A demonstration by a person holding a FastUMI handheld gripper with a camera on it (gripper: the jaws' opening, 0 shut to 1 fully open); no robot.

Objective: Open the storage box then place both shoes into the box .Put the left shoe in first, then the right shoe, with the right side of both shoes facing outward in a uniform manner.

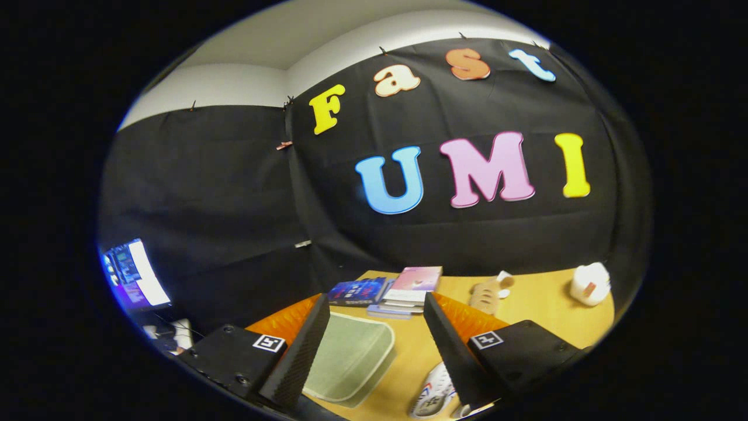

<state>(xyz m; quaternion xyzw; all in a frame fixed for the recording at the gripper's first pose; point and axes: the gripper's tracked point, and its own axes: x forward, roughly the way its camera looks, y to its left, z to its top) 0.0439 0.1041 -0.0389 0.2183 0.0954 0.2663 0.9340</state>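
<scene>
My gripper (pixel 376 301) is open, its two fingers spread wide above a wooden table (pixel 537 304), with nothing between them. Below the gap, close to the left finger, lies a pale green translucent panel with rounded corners (pixel 350 359), apparently part of the storage box. A white shoe with red and blue marks (pixel 435 394) lies on the table just beside the right finger, partly hidden by it. I cannot tell whether it is the left or the right shoe.
Beyond the fingertips a stack of books (pixel 403 292) lies at the table's far edge. To its right are a tan plush toy (pixel 488 292) and a white rounded object (pixel 590 283). A lit screen (pixel 131 275) stands off the table's left side.
</scene>
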